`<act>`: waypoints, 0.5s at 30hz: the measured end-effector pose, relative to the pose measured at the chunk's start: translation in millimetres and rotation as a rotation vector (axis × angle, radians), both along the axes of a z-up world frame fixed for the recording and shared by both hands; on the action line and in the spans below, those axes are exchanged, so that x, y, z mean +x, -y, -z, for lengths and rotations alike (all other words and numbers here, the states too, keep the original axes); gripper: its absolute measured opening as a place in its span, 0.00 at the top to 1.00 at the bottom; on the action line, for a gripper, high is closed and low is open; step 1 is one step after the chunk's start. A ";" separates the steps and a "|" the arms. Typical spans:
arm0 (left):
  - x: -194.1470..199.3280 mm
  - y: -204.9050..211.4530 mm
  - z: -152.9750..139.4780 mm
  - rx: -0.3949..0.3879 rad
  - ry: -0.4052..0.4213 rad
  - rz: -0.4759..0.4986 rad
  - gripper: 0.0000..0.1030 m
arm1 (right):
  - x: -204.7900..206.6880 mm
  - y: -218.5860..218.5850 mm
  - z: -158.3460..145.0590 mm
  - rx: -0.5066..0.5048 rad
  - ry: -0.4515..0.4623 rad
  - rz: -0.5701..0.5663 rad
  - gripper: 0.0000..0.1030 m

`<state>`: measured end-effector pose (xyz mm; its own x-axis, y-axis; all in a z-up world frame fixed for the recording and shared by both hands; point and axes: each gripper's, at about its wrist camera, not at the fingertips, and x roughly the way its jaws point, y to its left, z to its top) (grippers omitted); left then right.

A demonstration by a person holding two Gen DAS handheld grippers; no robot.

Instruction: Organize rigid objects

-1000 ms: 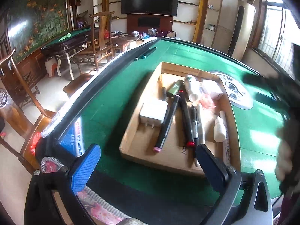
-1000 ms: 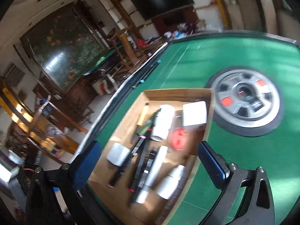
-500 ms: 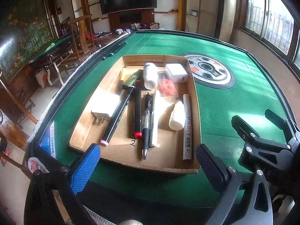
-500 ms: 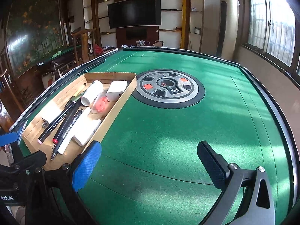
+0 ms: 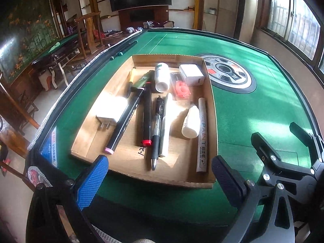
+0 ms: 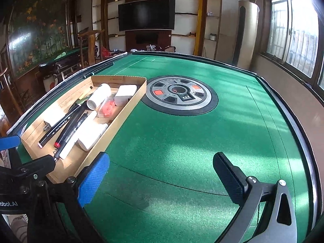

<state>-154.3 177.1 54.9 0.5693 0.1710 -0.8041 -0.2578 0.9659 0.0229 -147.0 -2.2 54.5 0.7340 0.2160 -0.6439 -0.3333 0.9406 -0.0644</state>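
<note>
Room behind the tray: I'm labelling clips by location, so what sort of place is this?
Probably a mahjong parlour or home games room: an automatic mahjong table with its central control dial, a second green-topped table, and a wall-mounted television.

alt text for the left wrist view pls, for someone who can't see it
A shallow cardboard tray on a green felt table holds pens, a white paint marker, two white chargers and small white bottles. The left tool hangs open and empty at its near edge, the right tool beside it.
</note>
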 end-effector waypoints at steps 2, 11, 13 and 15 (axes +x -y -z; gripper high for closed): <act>-0.2 -4.9 2.3 -0.007 -0.002 -0.007 0.01 | -1.3 -3.3 0.8 -0.007 -0.001 -0.001 0.01; -2.3 -37.4 10.0 -0.041 0.007 -0.084 0.01 | -9.0 -25.6 -0.5 -0.066 0.028 -0.023 0.01; -5.0 -45.2 10.4 -0.055 0.017 -0.097 0.01 | -10.2 -30.9 -0.4 -0.076 0.031 -0.032 0.01; -7.8 -50.2 9.1 -0.052 0.028 -0.105 0.01 | -11.9 -35.8 -0.2 -0.083 0.033 -0.041 0.01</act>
<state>-162.1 227.3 45.8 0.5732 0.1892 -0.7973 -0.3570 0.9334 -0.0352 -158.9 33.5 54.7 0.7469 0.1933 -0.6362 -0.3676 0.9173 -0.1529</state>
